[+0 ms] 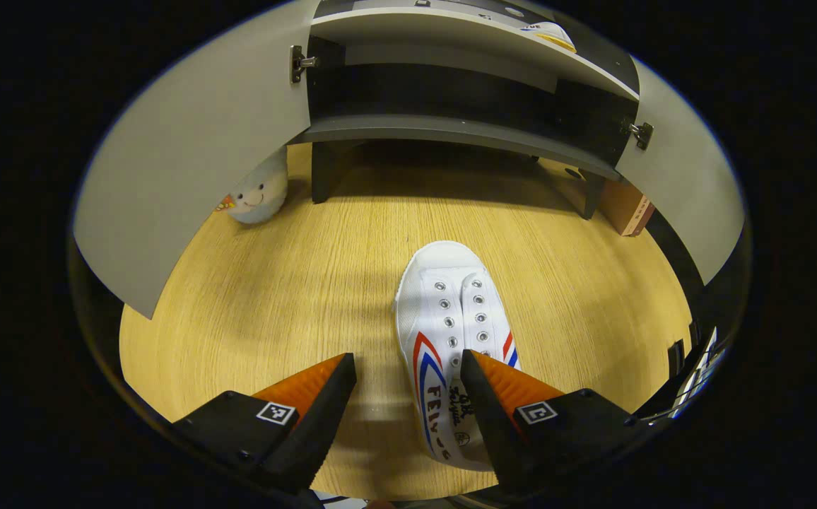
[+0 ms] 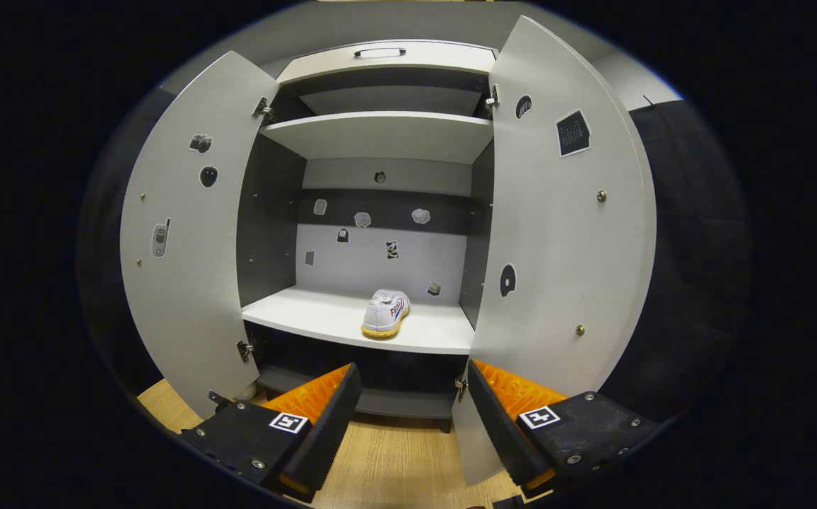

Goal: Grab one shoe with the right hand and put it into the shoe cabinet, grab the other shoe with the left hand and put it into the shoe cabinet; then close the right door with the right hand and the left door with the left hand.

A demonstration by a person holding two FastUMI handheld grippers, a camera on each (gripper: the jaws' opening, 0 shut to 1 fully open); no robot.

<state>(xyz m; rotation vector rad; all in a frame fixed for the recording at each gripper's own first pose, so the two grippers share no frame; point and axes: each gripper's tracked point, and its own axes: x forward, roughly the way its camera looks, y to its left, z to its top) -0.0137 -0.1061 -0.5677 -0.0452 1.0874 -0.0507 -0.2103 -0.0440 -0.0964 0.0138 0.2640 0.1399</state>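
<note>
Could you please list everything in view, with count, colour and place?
shoes: 2, white; one on the floor under the left claw, one on the cabinet's middle shelf
cabinet: 1, grey, both doors open
stickers: several, dark, on doors and back panel
plush toy: 1, white, on the floor behind the left door
box: 1, brown, beside the cabinet
floor: wood
left claw: open
right claw: open, empty

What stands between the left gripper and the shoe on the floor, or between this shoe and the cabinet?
Nothing visible. The left gripper is open right over the shoe. Bare floor leads to the cabinet, and both doors stand open.
</note>
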